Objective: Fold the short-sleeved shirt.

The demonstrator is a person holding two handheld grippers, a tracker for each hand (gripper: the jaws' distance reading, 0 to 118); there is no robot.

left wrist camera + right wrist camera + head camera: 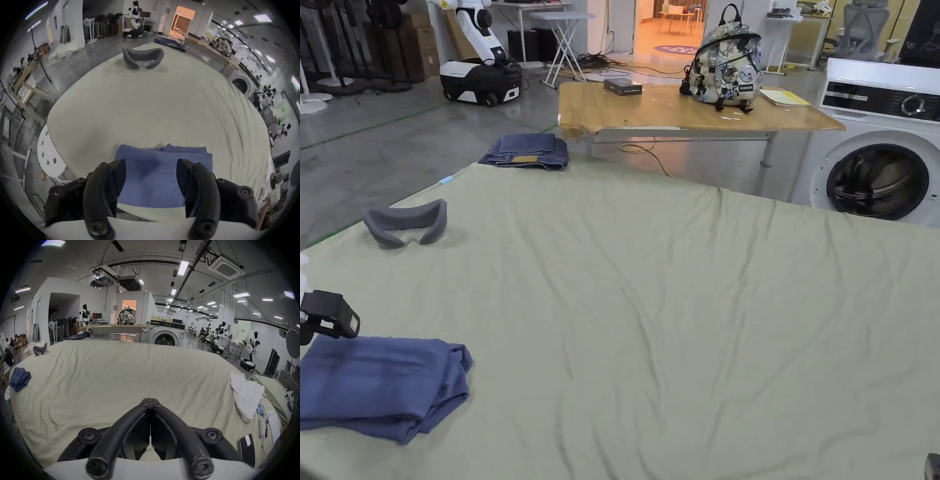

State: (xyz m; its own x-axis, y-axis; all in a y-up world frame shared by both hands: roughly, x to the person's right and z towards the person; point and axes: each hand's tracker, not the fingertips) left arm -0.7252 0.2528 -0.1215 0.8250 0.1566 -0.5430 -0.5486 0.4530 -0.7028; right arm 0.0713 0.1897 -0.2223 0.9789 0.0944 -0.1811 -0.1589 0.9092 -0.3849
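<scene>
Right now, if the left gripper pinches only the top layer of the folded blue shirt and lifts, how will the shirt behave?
The blue shirt is probably floppy: its layers sag unevenly at the edge. Lifting one layer would likely open the fold. It looks light, thin cloth, so the open left gripper should lift it easily; pushing it may wrinkle the loose bed sheet.

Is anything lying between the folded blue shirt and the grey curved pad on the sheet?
No. In the left gripper view, only bare green sheet lies between the blue shirt and the grey pad.
</scene>
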